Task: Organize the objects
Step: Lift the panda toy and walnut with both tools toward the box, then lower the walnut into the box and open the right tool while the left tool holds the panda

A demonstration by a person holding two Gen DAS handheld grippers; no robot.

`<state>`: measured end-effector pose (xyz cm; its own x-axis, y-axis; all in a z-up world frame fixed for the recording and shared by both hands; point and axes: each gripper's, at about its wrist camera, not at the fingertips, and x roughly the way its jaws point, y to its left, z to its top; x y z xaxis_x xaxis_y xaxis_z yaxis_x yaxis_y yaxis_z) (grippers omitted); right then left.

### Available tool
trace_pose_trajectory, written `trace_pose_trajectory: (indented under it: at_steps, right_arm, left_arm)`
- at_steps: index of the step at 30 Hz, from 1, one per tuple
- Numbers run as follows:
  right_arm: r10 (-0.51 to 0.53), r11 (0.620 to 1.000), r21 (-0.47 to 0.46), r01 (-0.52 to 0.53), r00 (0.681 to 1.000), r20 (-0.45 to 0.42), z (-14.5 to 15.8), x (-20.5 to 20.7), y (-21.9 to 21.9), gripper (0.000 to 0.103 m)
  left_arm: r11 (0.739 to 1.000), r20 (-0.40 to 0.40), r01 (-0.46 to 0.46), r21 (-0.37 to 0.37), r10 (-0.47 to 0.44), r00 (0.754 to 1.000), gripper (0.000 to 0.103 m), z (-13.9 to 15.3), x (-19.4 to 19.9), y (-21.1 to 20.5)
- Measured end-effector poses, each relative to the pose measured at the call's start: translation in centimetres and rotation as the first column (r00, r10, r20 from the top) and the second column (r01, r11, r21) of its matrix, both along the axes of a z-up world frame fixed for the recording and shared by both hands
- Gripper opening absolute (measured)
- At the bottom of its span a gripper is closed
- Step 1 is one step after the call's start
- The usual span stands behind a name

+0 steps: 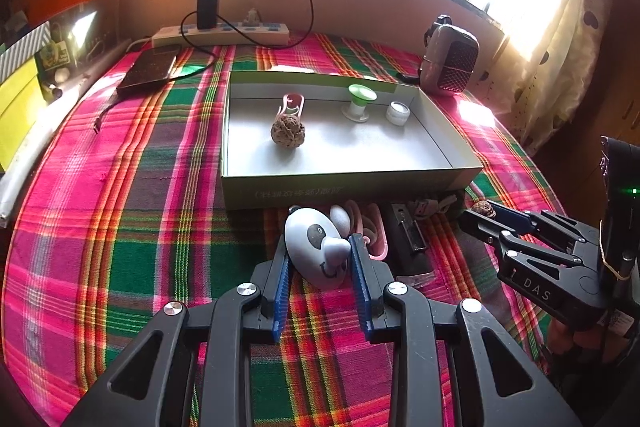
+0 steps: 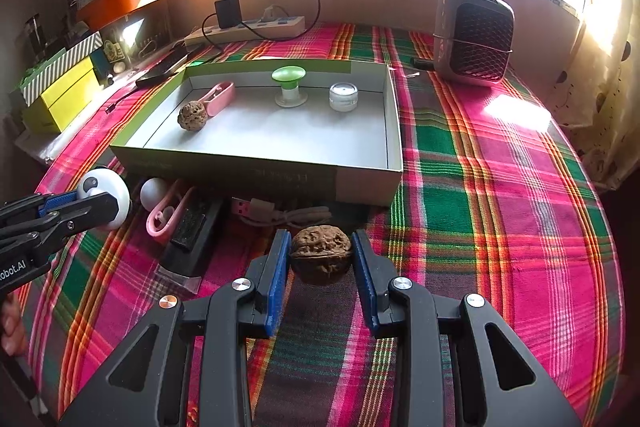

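The left tongs (image 1: 318,259) pinch a smooth white egg-shaped toy with a panda face (image 1: 316,247), one blue pad on each side of its widest part, just in front of the box. The right tongs (image 2: 321,255) pinch a walnut (image 2: 321,258), pads pressed on its two ends, above the plaid cloth of the counter (image 2: 500,187).

The panda toy looks like light, hard, glossy plastic; its rounded sides could slip, so a hold across the middle seems safest. The walnut looks light, stiff and rough, so the ribbed pads should hold it well.

The open shallow cardboard box (image 2: 394,115) sits in the middle of the counter. Inside it are a second walnut (image 2: 192,115) touching a pink clip (image 2: 220,98) near the left wall, a green-topped white spool-shaped piece (image 2: 289,86) upright at the back, and a small white jar (image 2: 343,97) beside it. Much of the floor is bare.

Outside, along the front wall, lie a white ball (image 2: 154,193), another pink clip (image 2: 166,217), a black stapler-like tool (image 2: 194,231) and a coiled USB cable (image 2: 280,213).
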<state>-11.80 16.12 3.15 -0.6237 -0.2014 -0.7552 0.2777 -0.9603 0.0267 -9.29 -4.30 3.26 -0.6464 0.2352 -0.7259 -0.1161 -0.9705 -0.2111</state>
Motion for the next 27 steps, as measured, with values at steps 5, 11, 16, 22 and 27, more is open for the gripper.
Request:
trace_pose_trajectory:
  at_steps: [5, 11, 16, 22, 27]
  right_arm:
    - [0.023, 1.0, -0.021, -0.024, 1.0, -0.016, 1.1, 0.0, -0.3, 0.033]
    - [0.054, 0.998, -0.037, -0.056, 0.997, -0.052, 3.0, -1.2, -1.0, 0.033]
    - [0.095, 0.994, -0.053, -0.099, 0.992, -0.078, 4.4, -3.2, -2.1, 0.033]
    - [0.149, 0.986, -0.065, -0.153, 0.987, -0.062, 4.9, -6.6, -3.8, 0.033]
    - [0.186, 0.981, -0.055, -0.188, 0.981, -0.049, 4.5, -9.1, -5.4, 0.033]
  left_arm:
    - [1.0, -0.012, -0.002, 0.003, 0.002, 1.0, 0.025, 0.6, 0.0, 0.0]
    - [1.0, -0.033, -0.001, 0.008, 0.001, 0.999, 0.025, 1.4, -0.6, 0.2]
    - [1.0, -0.048, 0.008, 0.007, -0.008, 0.999, 0.025, 2.0, -1.6, 0.8]
    - [1.0, -0.049, 0.01, 0.016, -0.01, 0.999, 0.025, 2.0, -3.1, 1.4]
    - [1.0, -0.036, 0.011, 0.021, -0.01, 0.999, 0.025, 1.4, -4.6, 1.8]
